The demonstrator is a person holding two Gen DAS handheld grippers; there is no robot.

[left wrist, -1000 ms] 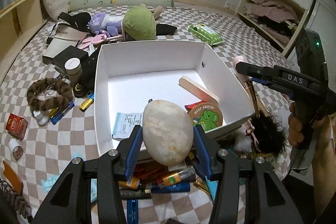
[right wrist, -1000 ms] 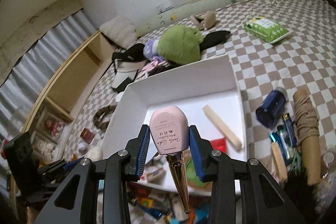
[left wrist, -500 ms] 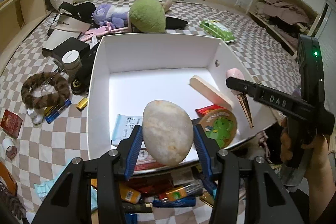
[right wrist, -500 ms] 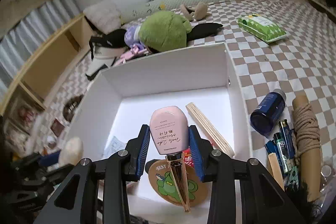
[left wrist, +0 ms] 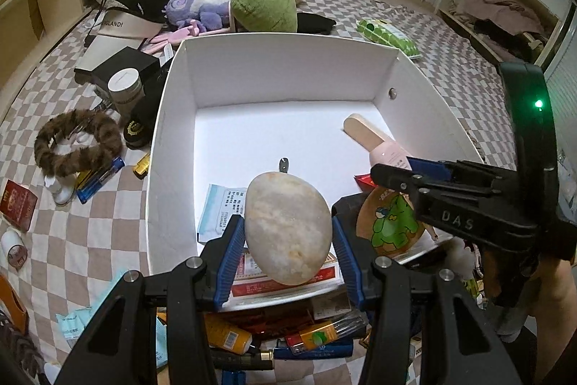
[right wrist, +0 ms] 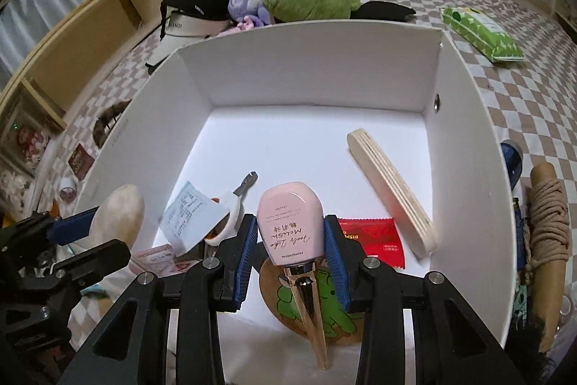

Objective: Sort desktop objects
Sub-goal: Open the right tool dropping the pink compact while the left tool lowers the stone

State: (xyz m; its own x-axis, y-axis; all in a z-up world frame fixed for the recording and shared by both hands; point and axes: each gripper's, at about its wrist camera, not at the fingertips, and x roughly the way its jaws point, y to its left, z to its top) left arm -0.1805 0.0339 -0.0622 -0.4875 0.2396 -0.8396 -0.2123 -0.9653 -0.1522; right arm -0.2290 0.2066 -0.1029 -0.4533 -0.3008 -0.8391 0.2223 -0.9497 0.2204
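Both grippers hang over the white box (left wrist: 173, 147), the left gripper (left wrist: 286, 240) clamped on a stone (left wrist: 286, 230), the right gripper (right wrist: 290, 248) on a pink bottle (right wrist: 290, 226), cap toward the hand.

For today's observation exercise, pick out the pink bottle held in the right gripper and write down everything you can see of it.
The pink bottle is a flattened, rounded container of smooth, glossy plastic, with dark printed script on its face and a long tapering gold cap. It hangs cap-down towards the camera. The right gripper is shut on it, blue pads pressing its two sides. It is held above the white box, over a round cartoon-frog card, touching nothing else visible.
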